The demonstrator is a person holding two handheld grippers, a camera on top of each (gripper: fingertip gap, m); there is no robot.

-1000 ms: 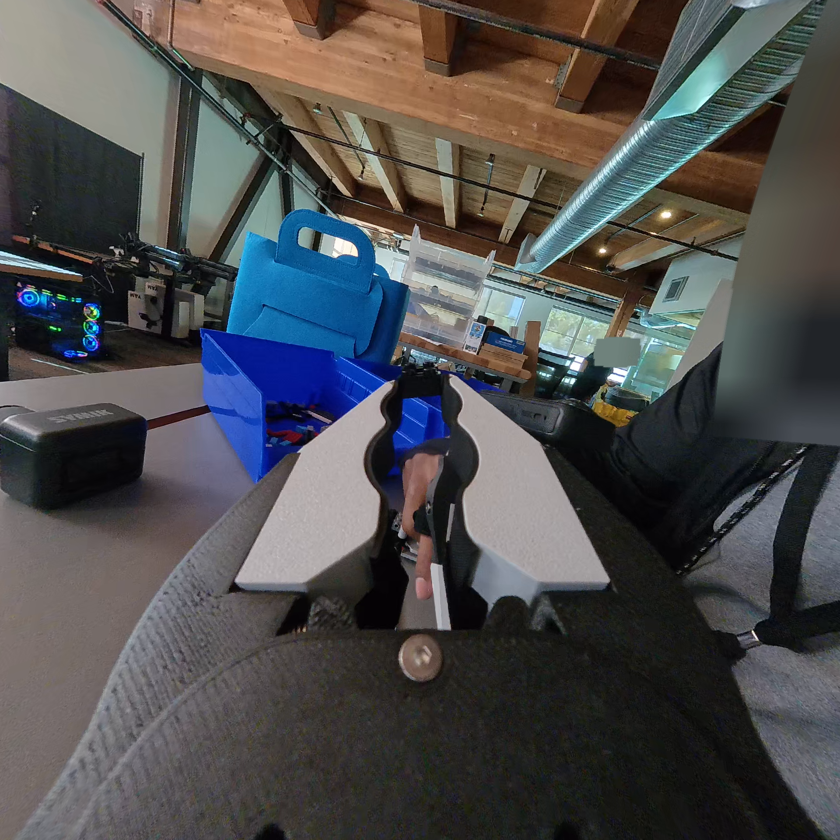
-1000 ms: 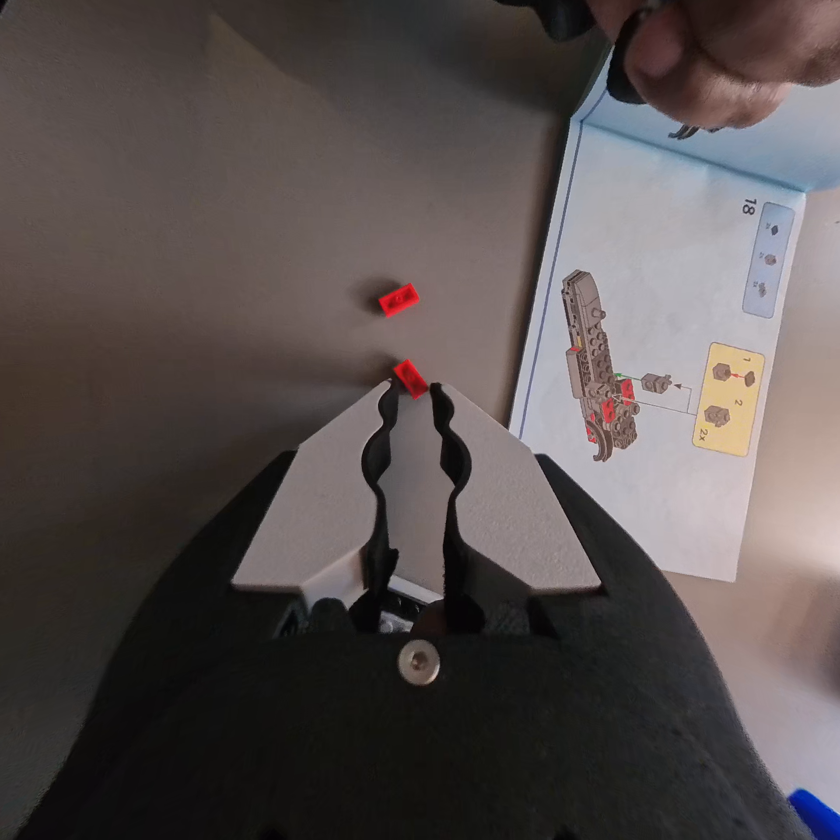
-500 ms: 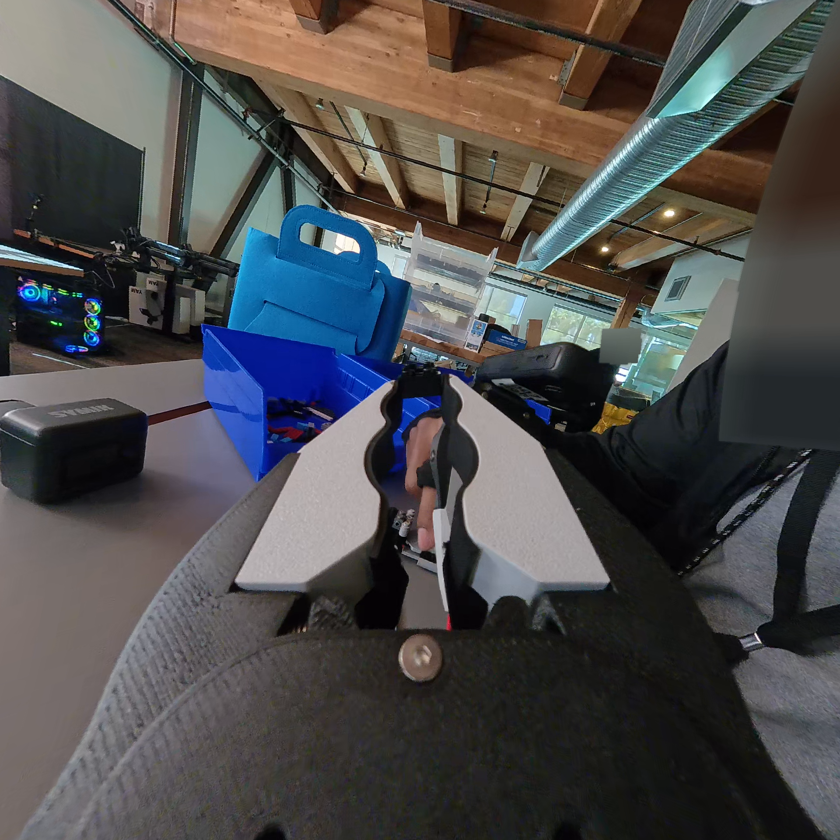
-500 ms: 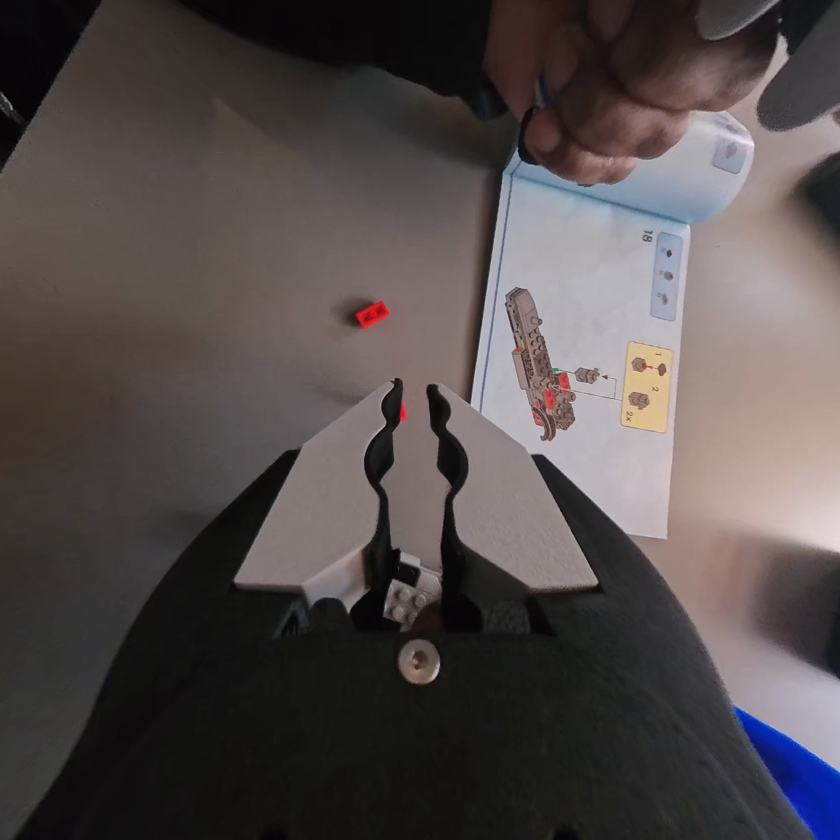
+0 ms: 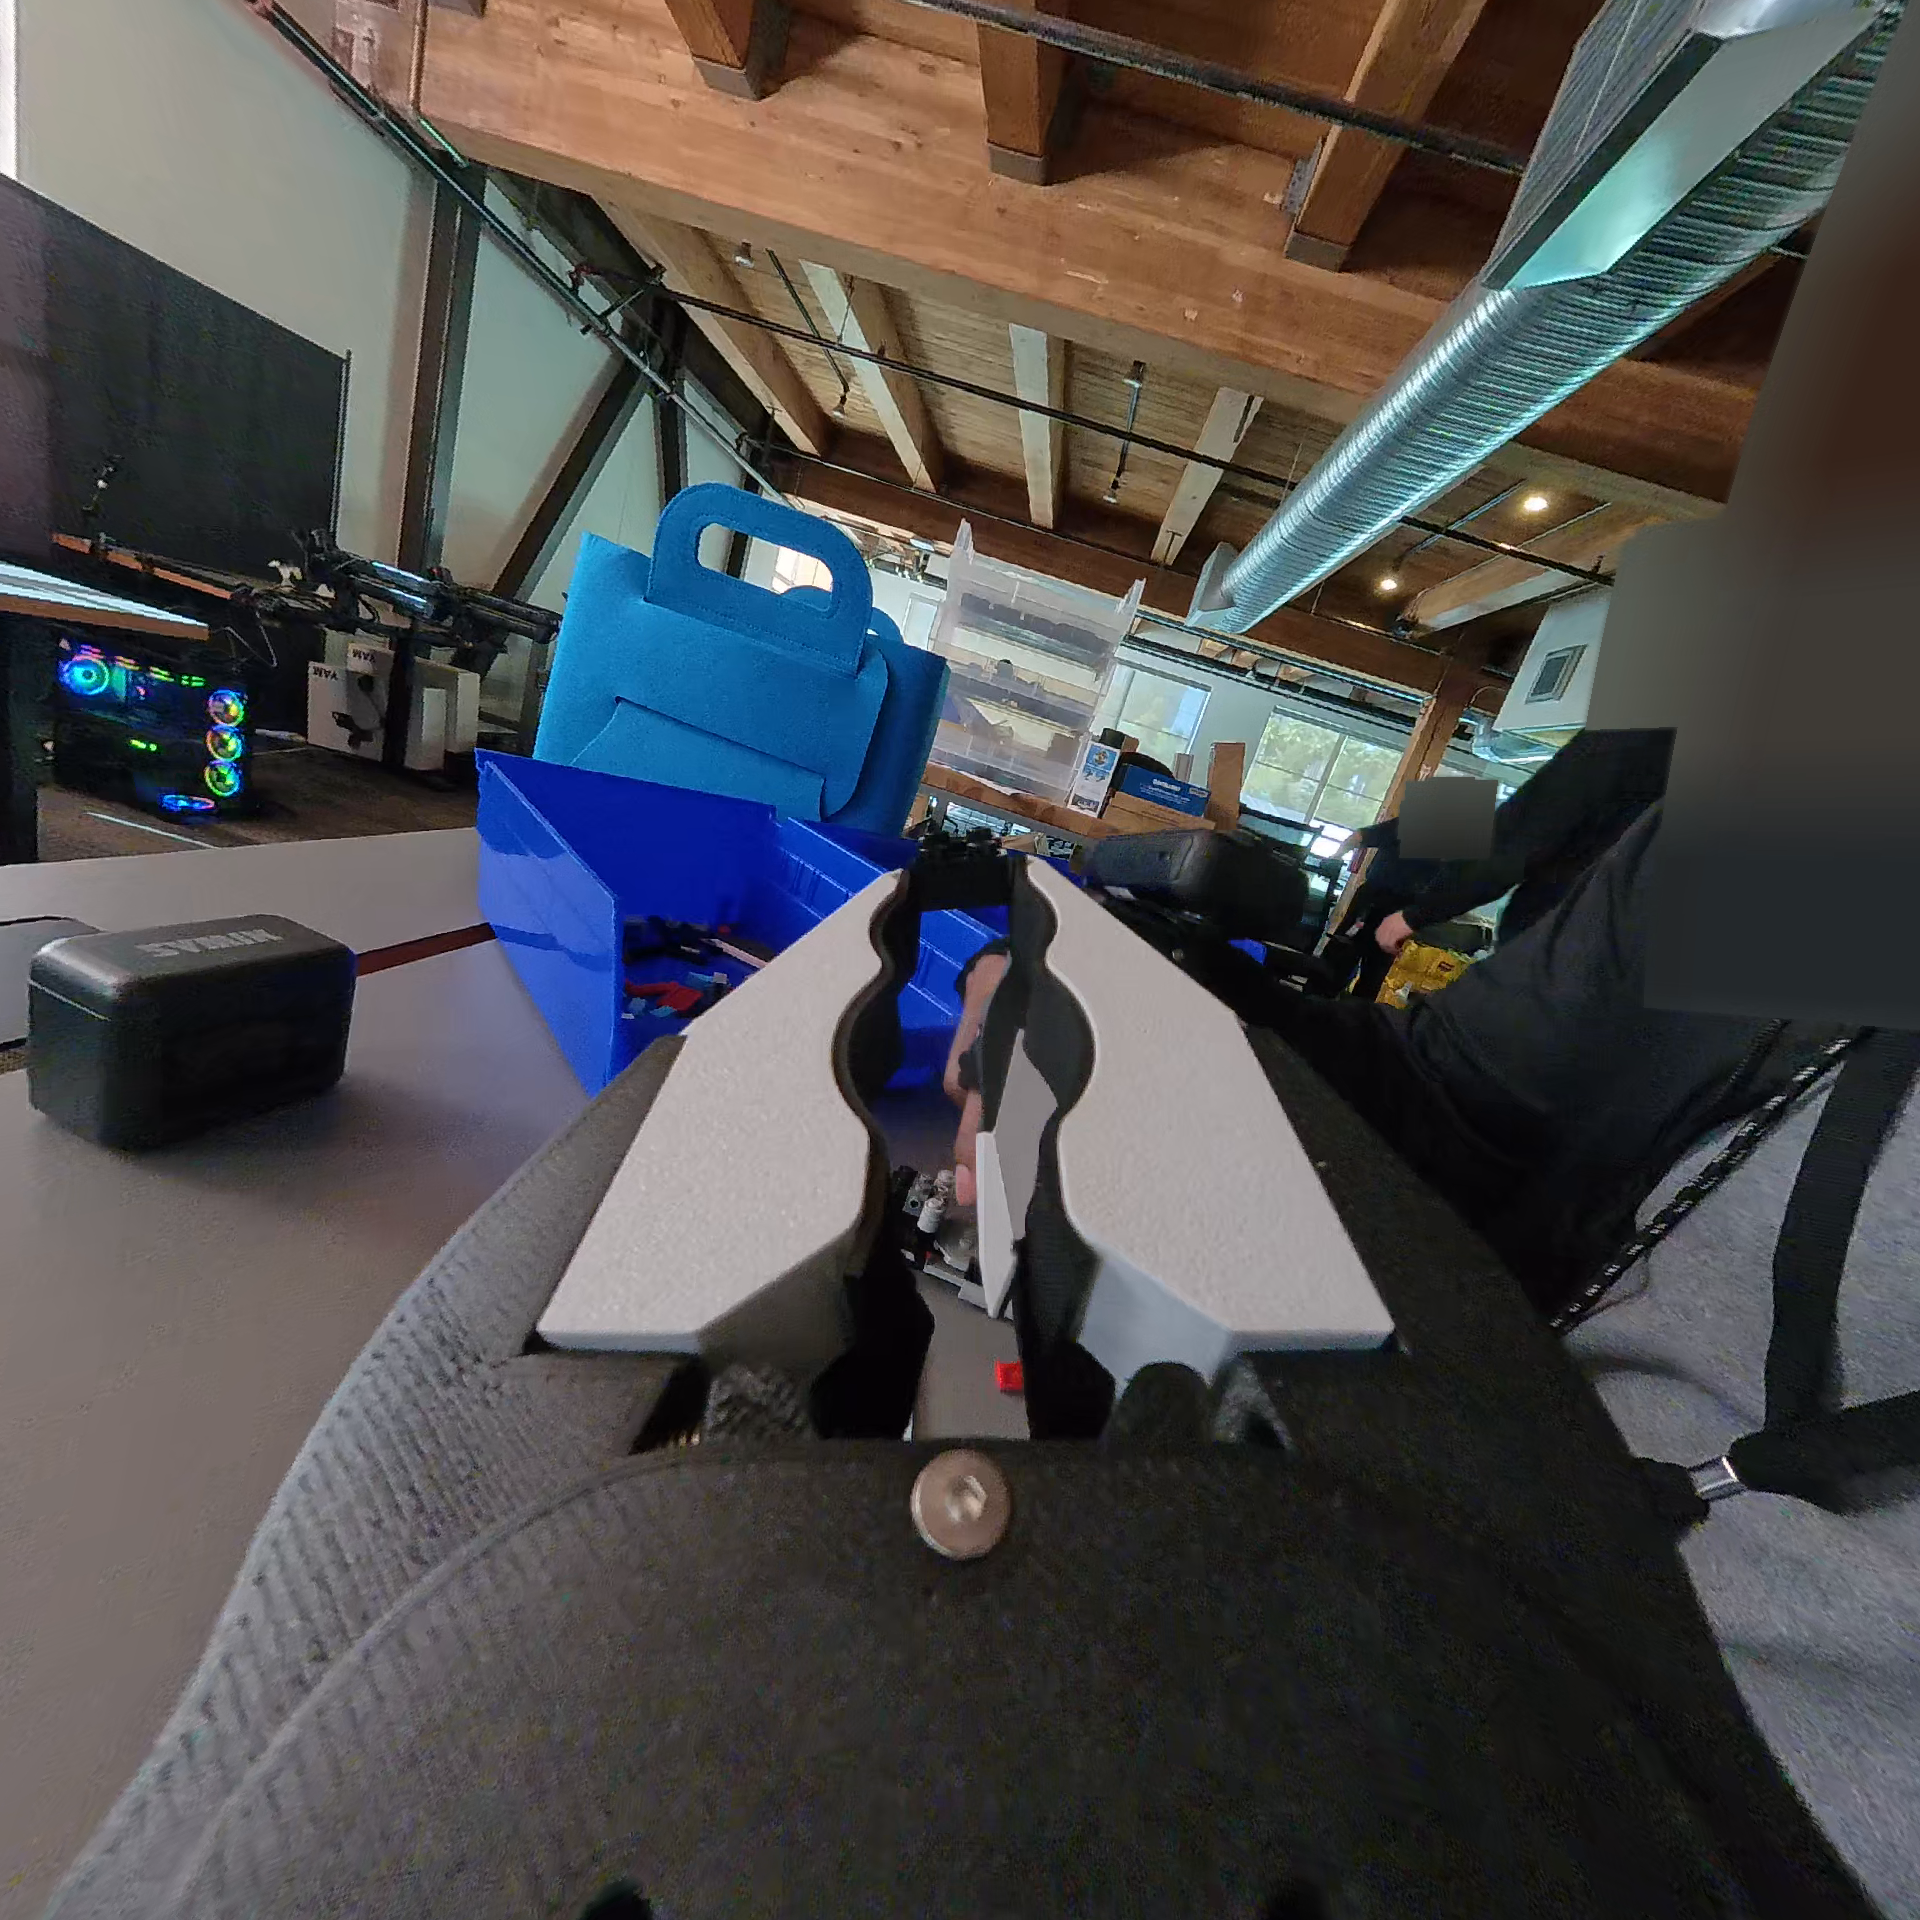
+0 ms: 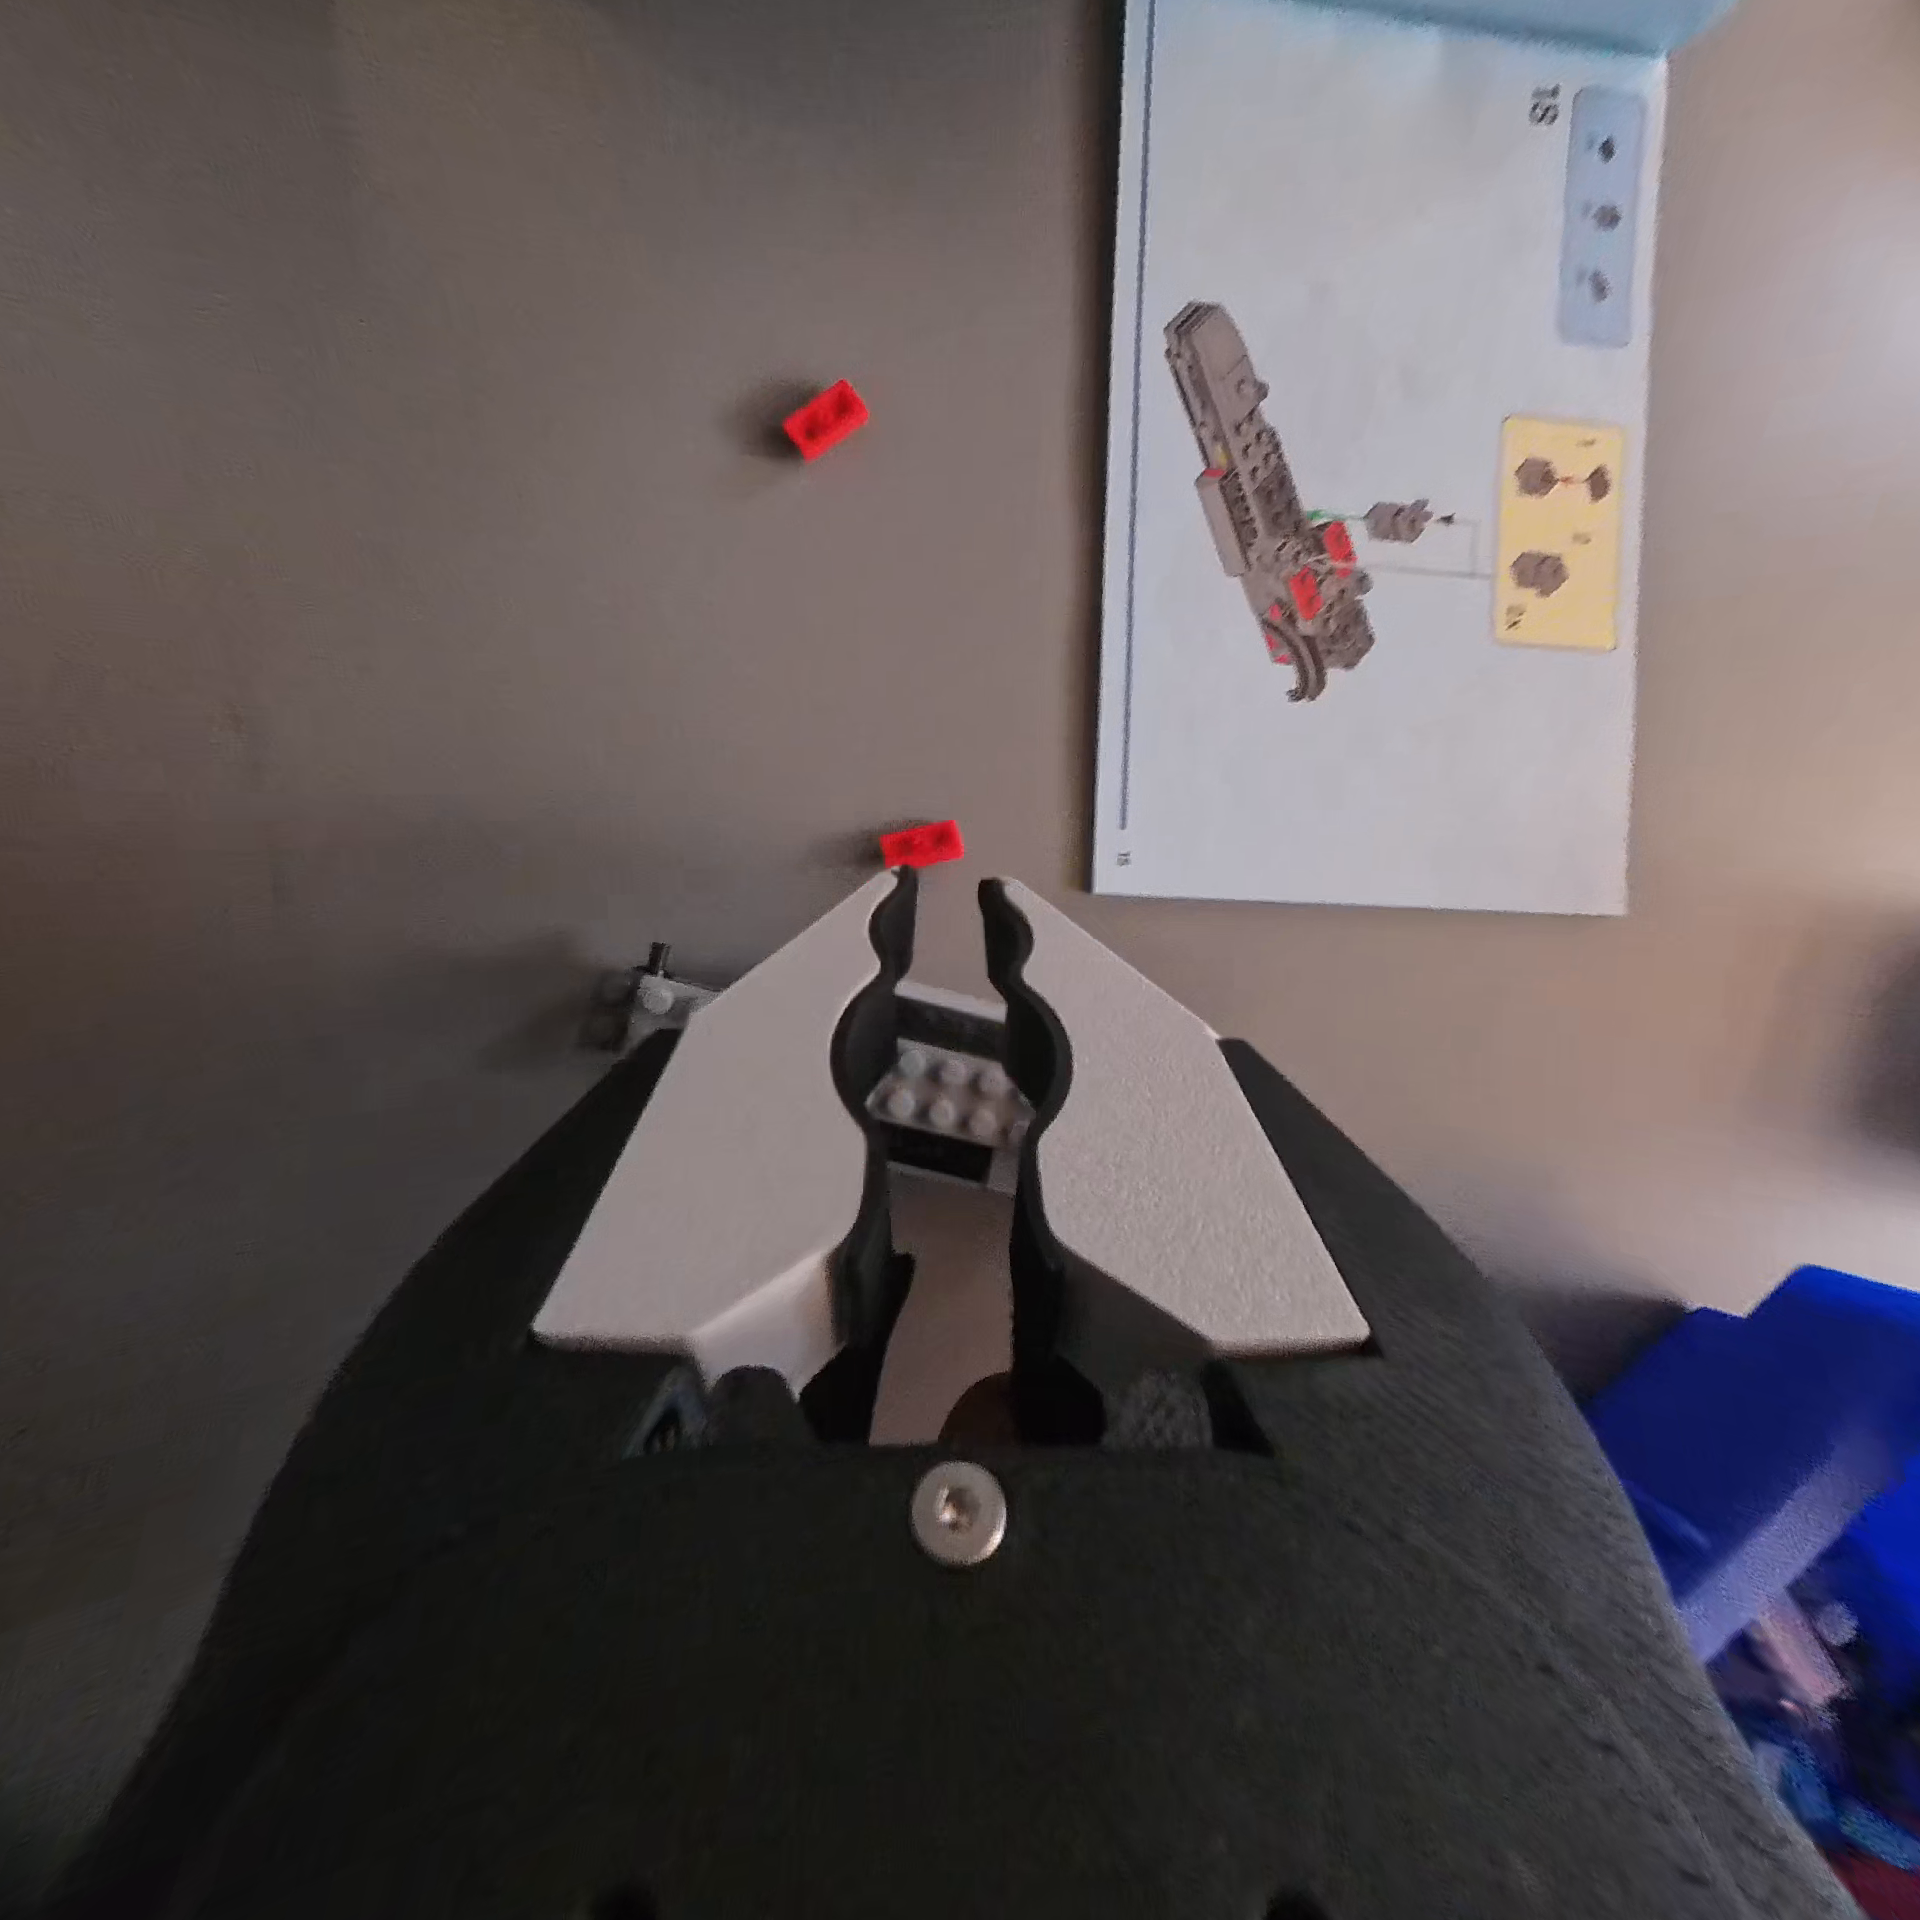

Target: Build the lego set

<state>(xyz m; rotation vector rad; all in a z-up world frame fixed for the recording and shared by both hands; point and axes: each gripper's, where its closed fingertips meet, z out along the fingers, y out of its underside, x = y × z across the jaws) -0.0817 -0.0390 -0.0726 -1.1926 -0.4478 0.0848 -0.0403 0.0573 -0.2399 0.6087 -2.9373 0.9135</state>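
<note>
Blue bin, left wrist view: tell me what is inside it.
The blue bin holds a loose heap of small lego pieces, red, blue and dark ones. The left tool covers the bin's right part, so whatever lies there cannot be seen.

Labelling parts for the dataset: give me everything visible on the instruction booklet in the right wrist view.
The instruction booklet lies flat on the grey table, open, its top cut off by the frame. It looks like thin glossy paper, pale blue-white. The page shows a drawing of a grey and red model, a yellow inset box and a light blue parts box. Its lower left corner sits just right of the nearer red brick and ahead of the right tool, apart from both. Nothing visibly touches it. The image is slightly blurred.
</note>
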